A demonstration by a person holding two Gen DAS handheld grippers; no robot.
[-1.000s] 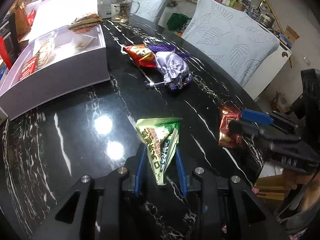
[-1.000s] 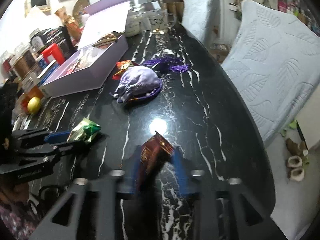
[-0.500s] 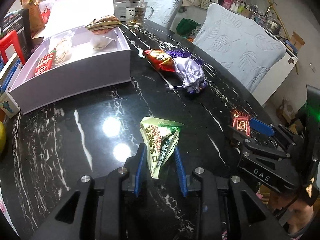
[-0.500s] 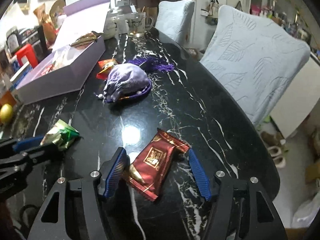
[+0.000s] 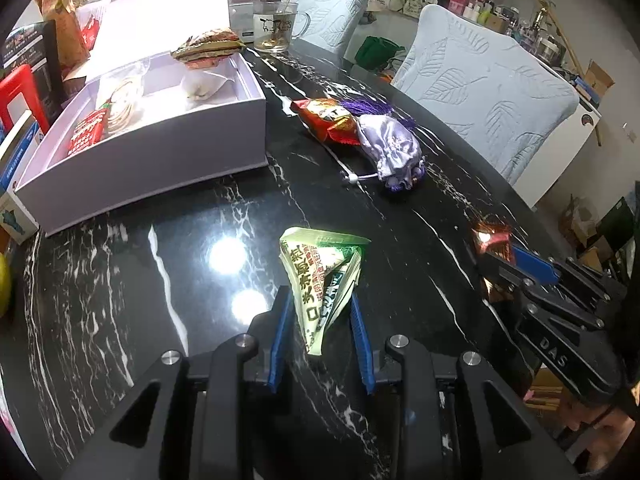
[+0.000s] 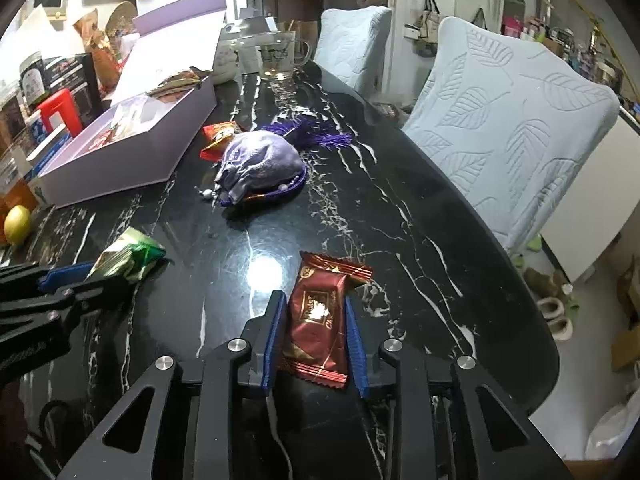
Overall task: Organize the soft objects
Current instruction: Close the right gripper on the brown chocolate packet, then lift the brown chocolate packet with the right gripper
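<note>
My left gripper point(image 5: 319, 296) is shut on a green snack packet point(image 5: 320, 264), which sticks up between its blue pads over the black marble table point(image 5: 120, 280). My right gripper point(image 6: 312, 298) is closing its jaws on a dark red chocolate packet point(image 6: 320, 312), and both pads touch its long sides. The right wrist view shows the left gripper point(image 6: 80, 278) at the left with the green packet point(image 6: 128, 256). A purple satin pouch point(image 5: 394, 148) and a red snack packet point(image 5: 326, 118) lie further up the table. An open lilac box point(image 5: 160, 160) beside them holds several packets.
A glass mug point(image 5: 276, 26) stands behind the box. Two chairs with pale leaf-pattern covers point(image 5: 480, 88) line the table's curved right edge. A lemon point(image 6: 17, 220), a red stand and jars crowd the left edge.
The right gripper's jaws have come in from wide apart onto the dark red packet, which now lies straight between them. The left gripper keeps its hold on the green packet.
</note>
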